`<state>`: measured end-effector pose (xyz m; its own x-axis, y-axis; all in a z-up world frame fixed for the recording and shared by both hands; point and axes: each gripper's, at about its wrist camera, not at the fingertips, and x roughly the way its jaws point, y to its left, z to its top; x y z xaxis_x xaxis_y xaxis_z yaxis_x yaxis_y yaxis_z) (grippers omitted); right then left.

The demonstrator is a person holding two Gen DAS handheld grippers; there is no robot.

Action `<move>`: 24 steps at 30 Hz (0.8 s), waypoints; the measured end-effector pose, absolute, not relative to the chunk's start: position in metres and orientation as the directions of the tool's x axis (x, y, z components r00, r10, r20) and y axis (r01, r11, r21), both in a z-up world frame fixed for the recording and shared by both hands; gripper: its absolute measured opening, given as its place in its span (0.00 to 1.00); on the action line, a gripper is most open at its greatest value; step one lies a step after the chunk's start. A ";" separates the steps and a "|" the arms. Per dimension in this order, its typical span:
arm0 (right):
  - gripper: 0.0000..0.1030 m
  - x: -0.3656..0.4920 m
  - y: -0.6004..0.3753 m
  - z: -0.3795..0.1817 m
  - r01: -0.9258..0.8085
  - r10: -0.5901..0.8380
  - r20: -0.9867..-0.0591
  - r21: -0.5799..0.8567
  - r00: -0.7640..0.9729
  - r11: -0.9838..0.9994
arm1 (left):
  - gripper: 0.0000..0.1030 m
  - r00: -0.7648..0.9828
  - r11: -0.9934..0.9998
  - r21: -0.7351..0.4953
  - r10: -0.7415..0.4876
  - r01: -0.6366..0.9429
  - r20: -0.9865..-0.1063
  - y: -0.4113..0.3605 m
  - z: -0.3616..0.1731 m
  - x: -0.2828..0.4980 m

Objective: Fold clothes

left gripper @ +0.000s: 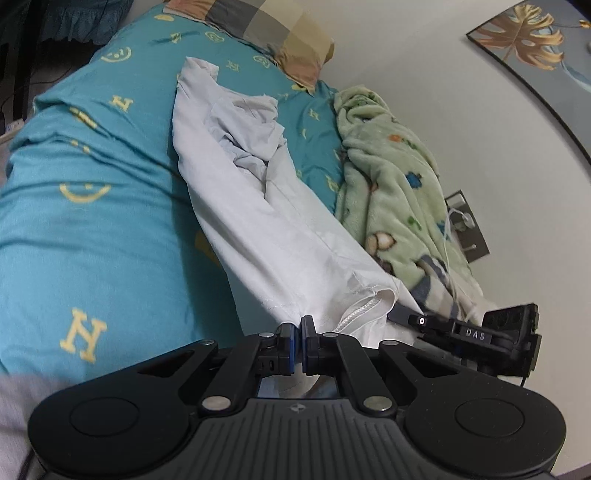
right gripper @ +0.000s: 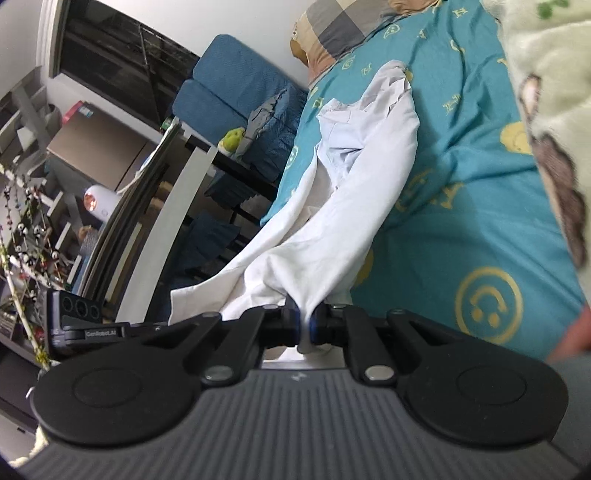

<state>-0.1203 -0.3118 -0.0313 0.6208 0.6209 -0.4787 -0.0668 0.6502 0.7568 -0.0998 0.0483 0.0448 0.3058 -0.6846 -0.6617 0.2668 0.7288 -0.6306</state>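
A white garment (left gripper: 255, 206) stretches along the teal bed, its far end bunched up near the pillow. My left gripper (left gripper: 297, 326) is shut on the garment's near hem, which rises off the bed to the pads. In the right wrist view the same white garment (right gripper: 354, 206) hangs taut from the bed to my right gripper (right gripper: 305, 325), which is shut on a pinch of the cloth. The other gripper's black body (left gripper: 476, 332) shows at the right of the left wrist view, and at the left (right gripper: 74, 321) in the right wrist view.
The teal sheet (left gripper: 92, 229) with yellow prints covers the bed. A green fleece blanket (left gripper: 399, 192) lies heaped along the wall side. A checked pillow (left gripper: 280, 29) sits at the head. A blue sofa (right gripper: 229, 96) and shelves (right gripper: 33, 192) stand beside the bed.
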 end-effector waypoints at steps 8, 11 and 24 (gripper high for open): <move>0.08 -0.131 -0.321 -0.028 -0.031 0.608 -0.502 0.755 0.615 0.655 | 0.03 0.323 0.707 -0.647 -0.706 0.284 -0.630 0.060 0.033 -0.117; 0.08 -0.107 -0.325 -0.022 -0.013 0.590 -0.484 0.766 0.646 0.643 | 0.03 0.366 0.695 -0.653 -0.716 0.301 -0.594 0.058 0.047 -0.090; 0.08 0.081 -0.348 -0.024 0.118 0.441 -0.464 0.779 0.768 0.615 | 0.03 0.575 0.780 -0.544 -0.609 0.310 -0.546 -0.007 0.042 0.110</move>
<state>0.0808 -0.3481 -0.0239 0.7680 0.4412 -0.4642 0.1176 0.6154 0.7794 0.1097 -0.0066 0.0420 0.5749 -0.6091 -0.5463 0.3096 0.7800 -0.5438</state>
